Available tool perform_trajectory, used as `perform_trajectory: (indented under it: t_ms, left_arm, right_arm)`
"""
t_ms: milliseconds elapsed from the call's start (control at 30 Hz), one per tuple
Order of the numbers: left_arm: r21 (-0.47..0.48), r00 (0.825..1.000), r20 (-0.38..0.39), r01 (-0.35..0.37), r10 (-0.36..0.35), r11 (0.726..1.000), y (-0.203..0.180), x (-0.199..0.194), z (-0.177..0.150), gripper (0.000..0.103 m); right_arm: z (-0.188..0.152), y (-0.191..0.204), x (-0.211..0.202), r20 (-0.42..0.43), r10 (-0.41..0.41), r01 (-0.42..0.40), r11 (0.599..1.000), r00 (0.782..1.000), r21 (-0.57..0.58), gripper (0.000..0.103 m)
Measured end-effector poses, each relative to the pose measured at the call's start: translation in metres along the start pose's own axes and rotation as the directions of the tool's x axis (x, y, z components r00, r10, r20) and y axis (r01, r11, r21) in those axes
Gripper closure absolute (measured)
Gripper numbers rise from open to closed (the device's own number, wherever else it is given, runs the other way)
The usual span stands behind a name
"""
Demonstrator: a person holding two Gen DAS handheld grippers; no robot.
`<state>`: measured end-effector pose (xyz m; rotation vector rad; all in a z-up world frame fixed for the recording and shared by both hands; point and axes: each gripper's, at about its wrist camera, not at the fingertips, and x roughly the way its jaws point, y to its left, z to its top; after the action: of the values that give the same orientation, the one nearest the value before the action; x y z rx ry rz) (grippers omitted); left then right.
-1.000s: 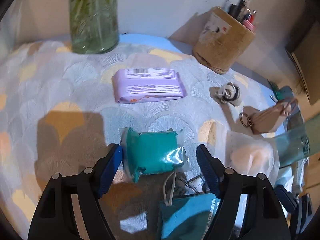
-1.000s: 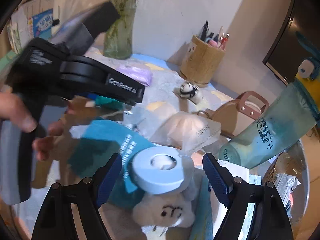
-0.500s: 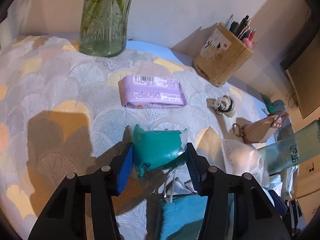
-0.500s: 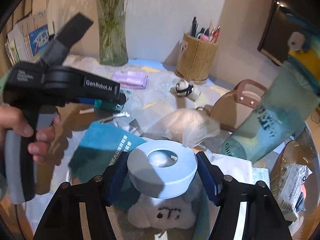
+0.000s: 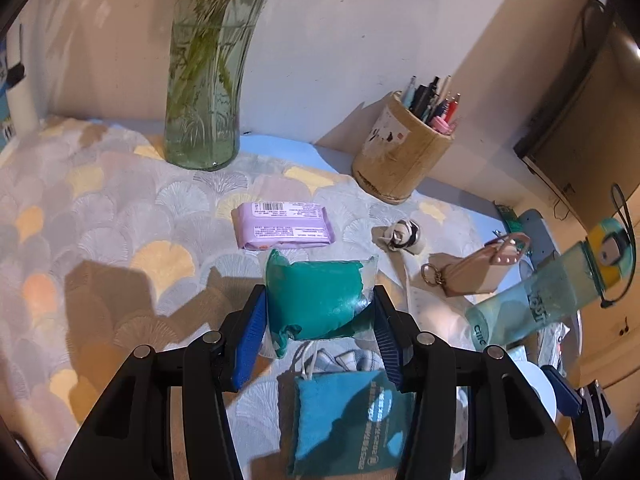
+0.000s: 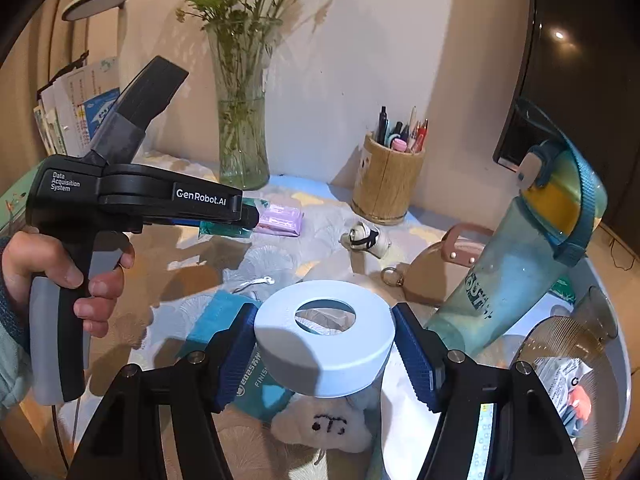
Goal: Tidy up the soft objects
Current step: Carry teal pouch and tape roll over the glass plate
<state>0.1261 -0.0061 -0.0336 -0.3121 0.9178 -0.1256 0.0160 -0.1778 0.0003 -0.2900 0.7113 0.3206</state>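
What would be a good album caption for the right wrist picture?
Right gripper clamps a pale blue ring above a cluttered table, while a hand beside it holds the left gripper gripping a teal packet.

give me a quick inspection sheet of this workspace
surface: table under a fan-pattern cloth, sunlit in patches
job's things: green pack held off the cloth; pale blue roll held above a plush toy; teal pouch and purple wipes lying on the cloth
clutter: vase, pen pot, bottle, tan purse, small figure
grippers: left gripper shut on the green pack; right gripper shut on the pale blue roll
cables: a thin one by the right wall
surroundings: cream wall, lamp, papers, dark screen
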Motion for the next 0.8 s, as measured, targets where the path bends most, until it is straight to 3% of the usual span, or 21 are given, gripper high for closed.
perform_trajectory:
  t_ms: [267,500,700,800]
  left_arm:
    - [-0.033,0.995,-0.051,-0.087,0.085,0.996,0.007,-0.004,-0.020,0.055]
    - [-0.023,0.992,0.059,-0.107,0.108,0.994,-0.023,-0.038,0.005,0.055]
    - [0.077,0.985,0.168,-0.049,0.036,0.996,-0.088,-0.070,0.032,0.055]
    - [0.163,0.973,0.230,-0.016,-0.022,0.987,-0.130,-0.088,0.042,0.055]
  right_arm:
    - [-0.002,0.002,-0.005,0.014,0.014,-0.014,1.000,1.000,0.003,0.036]
    - [0.023,-0.009,-0.023,0.120,-0.024,0.032,0.997,0.992,-0.069,0.036]
    - [0.051,-0.054,-0.061,0.230,-0.104,0.102,0.995,0.968,0.021,0.036]
    - [0.055,-0.085,-0.082,0.268,-0.158,0.138,0.986,0.950,0.092,0.036]
